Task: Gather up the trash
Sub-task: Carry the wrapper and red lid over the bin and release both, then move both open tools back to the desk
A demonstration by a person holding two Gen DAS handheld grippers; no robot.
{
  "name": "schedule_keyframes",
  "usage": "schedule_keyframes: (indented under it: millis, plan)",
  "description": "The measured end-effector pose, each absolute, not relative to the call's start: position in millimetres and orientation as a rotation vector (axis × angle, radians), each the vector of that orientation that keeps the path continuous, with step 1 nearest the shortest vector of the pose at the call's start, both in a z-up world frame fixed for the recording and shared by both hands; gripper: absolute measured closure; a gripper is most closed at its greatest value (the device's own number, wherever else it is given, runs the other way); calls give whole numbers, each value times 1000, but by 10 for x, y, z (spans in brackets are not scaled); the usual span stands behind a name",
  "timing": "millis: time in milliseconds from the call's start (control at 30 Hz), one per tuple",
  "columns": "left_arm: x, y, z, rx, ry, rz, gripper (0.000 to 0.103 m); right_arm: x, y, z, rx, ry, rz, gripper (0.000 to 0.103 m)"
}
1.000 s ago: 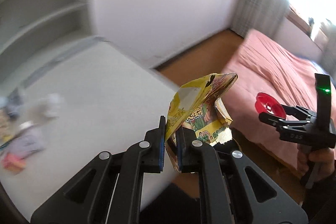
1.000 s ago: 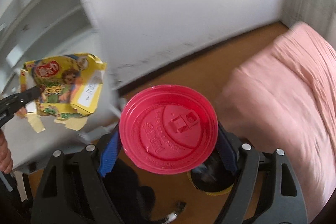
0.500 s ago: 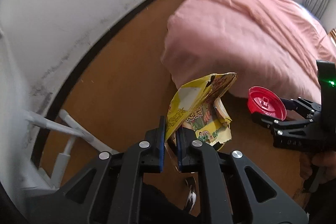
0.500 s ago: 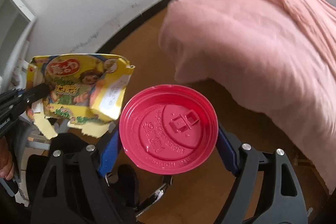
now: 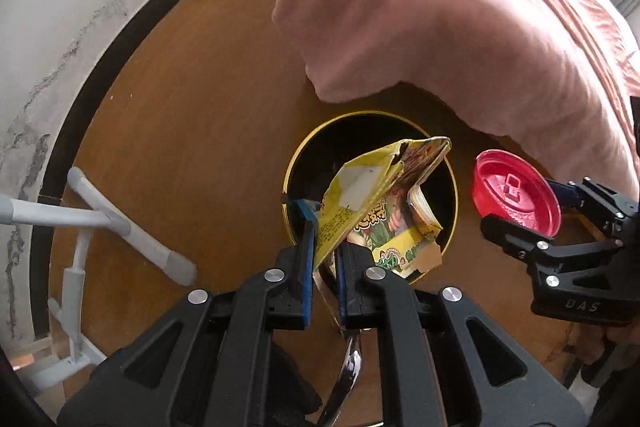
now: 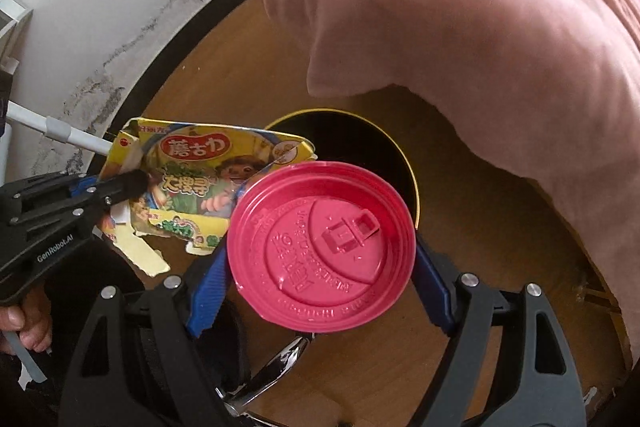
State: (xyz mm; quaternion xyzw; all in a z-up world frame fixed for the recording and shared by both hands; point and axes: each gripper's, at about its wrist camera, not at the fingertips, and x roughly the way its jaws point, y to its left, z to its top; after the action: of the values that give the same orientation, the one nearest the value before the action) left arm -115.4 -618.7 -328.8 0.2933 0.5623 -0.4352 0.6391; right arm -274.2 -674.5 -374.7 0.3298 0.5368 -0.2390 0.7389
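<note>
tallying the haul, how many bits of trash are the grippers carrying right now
2: a yellow snack box pinched in the left gripper, and a red cup lid clamped in the right gripper.

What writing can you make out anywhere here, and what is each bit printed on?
"GenRobot.AI": white letters on the side of the left gripper.
"DAS": on the body of the right gripper.
Large red and green East Asian characters on the yellow snack box: visible, but I cannot read them reliably.
Raised lettering ringing the red cup lid: too blurred and distorted to read.
Small print on the box's side panel: too small to read.
</note>
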Motion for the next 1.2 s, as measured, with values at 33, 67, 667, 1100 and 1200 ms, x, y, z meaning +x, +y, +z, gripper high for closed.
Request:
schedule_keyframes:
  millis: [33,67,667,1100,1200]
  plan:
    - [-1156,-6196,-3311,674,1282,-993,95,-2738,-6748,-3765,723,1183,-523,24]
    - [-1151,-6204,-3331,668,1287,-996,95,-2721,-6747,-3770,723,1185,-523,24]
    - [-1201,-6244,-3252,648,1237,-1042,39,-2696,-6841,-3708,756,1154,-530,23]
    - [-1320,-5930,-2537,630,1070,-1120,15,-2746,-6720,-3252,716,1117,-593,14]
    - [-1348,-5790,-2210,625,1021,-1156,15,-2797,-6649,-2936,668,1099,-620,14]
